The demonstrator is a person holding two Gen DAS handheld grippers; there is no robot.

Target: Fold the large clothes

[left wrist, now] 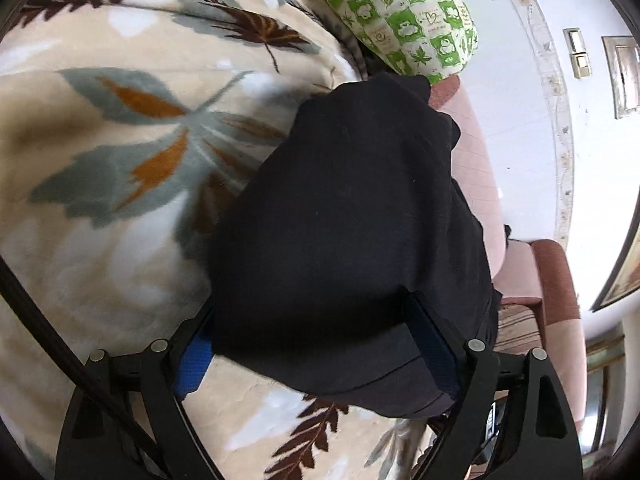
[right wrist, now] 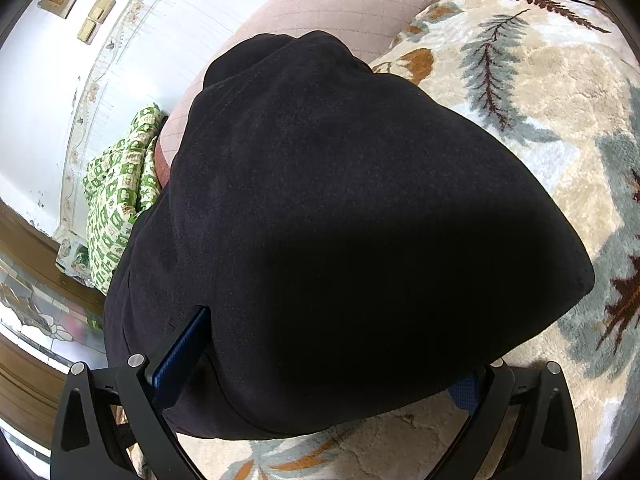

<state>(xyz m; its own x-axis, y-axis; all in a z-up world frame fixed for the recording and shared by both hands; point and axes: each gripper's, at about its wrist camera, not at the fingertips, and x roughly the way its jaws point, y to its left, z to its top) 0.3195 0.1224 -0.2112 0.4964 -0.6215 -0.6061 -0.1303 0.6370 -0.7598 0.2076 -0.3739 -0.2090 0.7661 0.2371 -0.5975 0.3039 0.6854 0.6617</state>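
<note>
A black garment (left wrist: pixel 352 216) lies bunched on a cream blanket with a leaf print (left wrist: pixel 120 128). My left gripper (left wrist: pixel 316 344) has its jaws wide apart around the near edge of the garment, and the cloth drapes over the right finger (left wrist: pixel 434 344). In the right wrist view the same black garment (right wrist: pixel 340 220) fills most of the frame. My right gripper (right wrist: pixel 324 372) also stands wide, with the cloth lying over and between its blue-padded fingers (right wrist: pixel 180 356). The fingertips are hidden by the fabric.
A green and white patterned cloth (left wrist: pixel 404 12) lies at the far edge of the blanket, also in the right wrist view (right wrist: pixel 120 200). A pink quilted sofa back (right wrist: pixel 340 4) runs behind the garment. A white wall with switches (left wrist: pixel 576 52) stands beyond.
</note>
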